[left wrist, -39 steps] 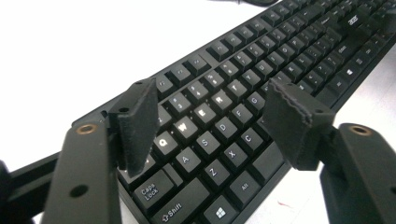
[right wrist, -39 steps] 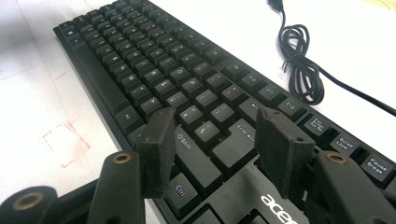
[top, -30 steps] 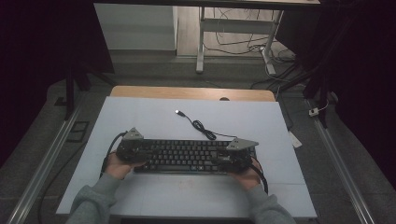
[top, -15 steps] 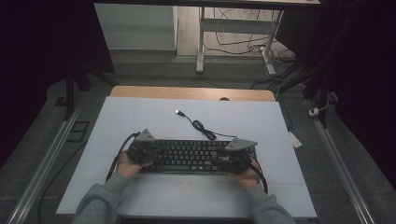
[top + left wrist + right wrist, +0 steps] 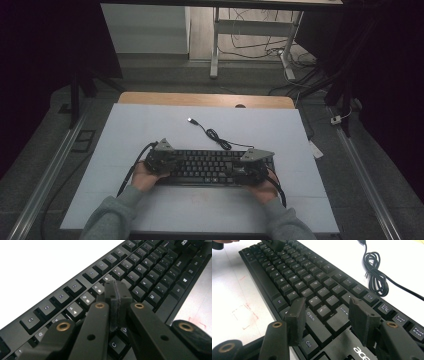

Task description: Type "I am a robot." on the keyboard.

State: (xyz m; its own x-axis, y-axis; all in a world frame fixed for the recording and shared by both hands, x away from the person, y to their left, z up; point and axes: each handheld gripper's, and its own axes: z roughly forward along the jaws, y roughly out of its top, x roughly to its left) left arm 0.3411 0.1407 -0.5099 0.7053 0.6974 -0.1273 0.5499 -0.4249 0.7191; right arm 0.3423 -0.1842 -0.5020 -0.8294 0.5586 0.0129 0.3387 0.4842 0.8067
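Jaws on your left gripper point(image 5: 116, 293) have just been closing, and now the two pads sit pressed together with nothing between them. Since a moment ago you have slid that hand a little to the right, in over the left end of the keyboard point(image 5: 210, 166). Its shut tip now hovers just above the keys, so it looks like you mean to poke a key with it, not grab anything.

Your right gripper point(image 5: 328, 315) has kept still, with its jaws apart over the right end of the keyboard, near the Shift and Enter keys. It grips nothing.

The keyboard lies flat on the white table point(image 5: 150, 125), near you, between your two hands. Its cable point(image 5: 212, 134) curls away on the far side
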